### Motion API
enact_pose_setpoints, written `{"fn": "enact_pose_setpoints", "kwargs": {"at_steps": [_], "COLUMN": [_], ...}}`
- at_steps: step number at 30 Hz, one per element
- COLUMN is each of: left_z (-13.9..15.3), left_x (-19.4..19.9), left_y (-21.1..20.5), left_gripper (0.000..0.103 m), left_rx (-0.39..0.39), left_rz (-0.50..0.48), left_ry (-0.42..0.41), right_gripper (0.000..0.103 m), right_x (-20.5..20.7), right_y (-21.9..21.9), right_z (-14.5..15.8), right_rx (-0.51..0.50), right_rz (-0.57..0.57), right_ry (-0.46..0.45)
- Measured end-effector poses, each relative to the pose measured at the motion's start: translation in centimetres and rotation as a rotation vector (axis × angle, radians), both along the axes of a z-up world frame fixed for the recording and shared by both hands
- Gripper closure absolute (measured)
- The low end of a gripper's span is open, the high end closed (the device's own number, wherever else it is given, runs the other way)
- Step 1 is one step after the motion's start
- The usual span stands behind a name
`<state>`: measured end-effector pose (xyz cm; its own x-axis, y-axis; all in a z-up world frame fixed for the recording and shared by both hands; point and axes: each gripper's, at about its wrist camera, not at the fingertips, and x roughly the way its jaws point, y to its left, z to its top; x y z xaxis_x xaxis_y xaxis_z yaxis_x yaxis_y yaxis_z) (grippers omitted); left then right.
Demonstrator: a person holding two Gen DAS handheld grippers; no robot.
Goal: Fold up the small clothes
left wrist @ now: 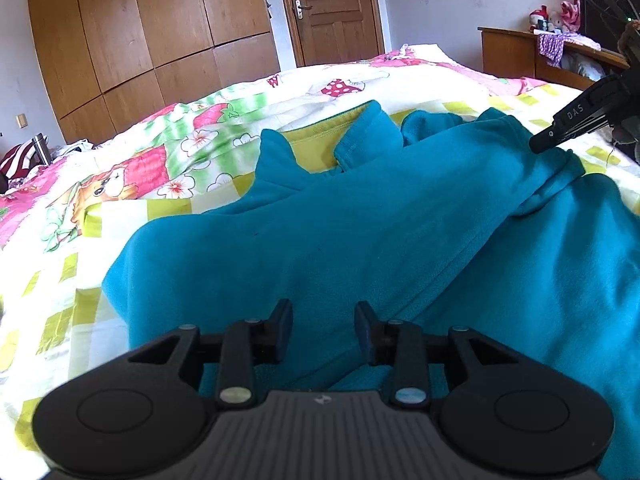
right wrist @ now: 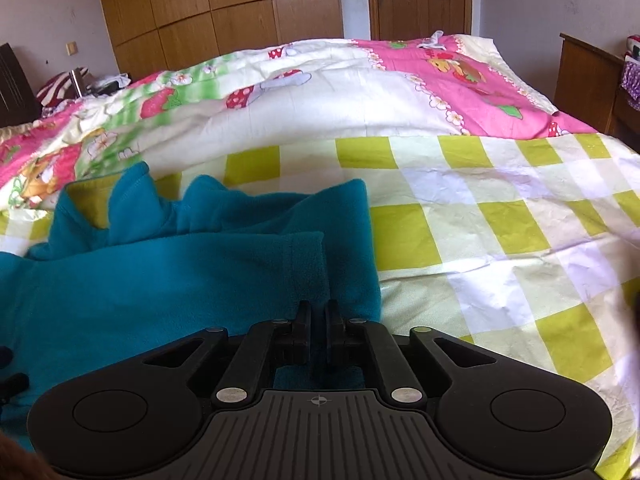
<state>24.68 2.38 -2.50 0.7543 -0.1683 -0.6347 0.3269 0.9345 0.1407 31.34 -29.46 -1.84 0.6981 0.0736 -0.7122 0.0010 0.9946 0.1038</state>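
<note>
A teal fleece garment [left wrist: 360, 220] with a yellow lining [left wrist: 316, 148] lies spread on the bed, one sleeve folded across its body. My left gripper [left wrist: 323, 330] hovers low over the garment's near part, fingers well apart, with cloth showing in the gap but not pinched. In the right wrist view the garment [right wrist: 160, 288] fills the lower left, its sleeve cuff [right wrist: 308, 256] just ahead of my right gripper [right wrist: 319, 320]. That gripper's fingers stand almost together with teal cloth between them at the garment's right edge. The left wrist view also shows the right gripper [left wrist: 538, 146], its tip at the sleeve end.
A yellow-and-white checked sheet [right wrist: 500, 240] covers the bed to the right of the garment. A bunched cartoon-print quilt [right wrist: 320, 92] lies behind it. Wooden wardrobes [left wrist: 140, 32] and a door [left wrist: 332, 8] line the far wall, and a wooden desk [left wrist: 512, 56] stands at the right.
</note>
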Motion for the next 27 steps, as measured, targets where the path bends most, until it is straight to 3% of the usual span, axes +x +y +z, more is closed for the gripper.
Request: {"fn": "enact_pose_setpoints", "kwargs": {"at_steps": [3,5,8,14,19,22,25,27], "left_z": [1.4,1.9,2.0,1.7,1.1,1.6,1.8,1.7], "left_x": [-3.1,-5.8,-10.3,-17.7,-22.2,-23.4,-24.5,-25.9], "left_y": [1.2,2.1,2.4,2.6,1.6,1.8,2.8,3.2], "left_gripper": [0.055,0.055,0.055,0.055,0.055,0.054,0.052,0.052], "left_rx": [-0.021,-0.052,-0.058,-0.089,-0.117,-0.13,-0.142,-0.108], "left_rz": [0.005,0.007,0.007,0.06,0.119,0.18,0.28,0.335], "left_ry": [0.027,0.06,0.104,0.205,0.273,0.279,0.347,0.367], "right_gripper": [0.085,0.071,0.066,0.057,0.054,0.055,0.086,0.091], "right_x": [-3.6,-7.5,-13.7,-23.7,-27.8,-28.8,-29.2,-29.8], "right_y": [-0.4,-0.8,-1.5,-2.3,-2.3,-2.3,-2.7,-2.6], "right_z": [2.5,3.5,4.1,3.4,1.5,0.0,-0.7,-0.2], "right_rx": [-0.015,-0.028,-0.031,-0.092,-0.116,-0.133,-0.072,-0.062], "right_rz": [0.06,0.087,0.108,0.133,0.153,0.153,0.15,0.179], "right_ry": [-0.007,0.012,0.067,0.212,0.307,0.391,0.47,0.475]}}
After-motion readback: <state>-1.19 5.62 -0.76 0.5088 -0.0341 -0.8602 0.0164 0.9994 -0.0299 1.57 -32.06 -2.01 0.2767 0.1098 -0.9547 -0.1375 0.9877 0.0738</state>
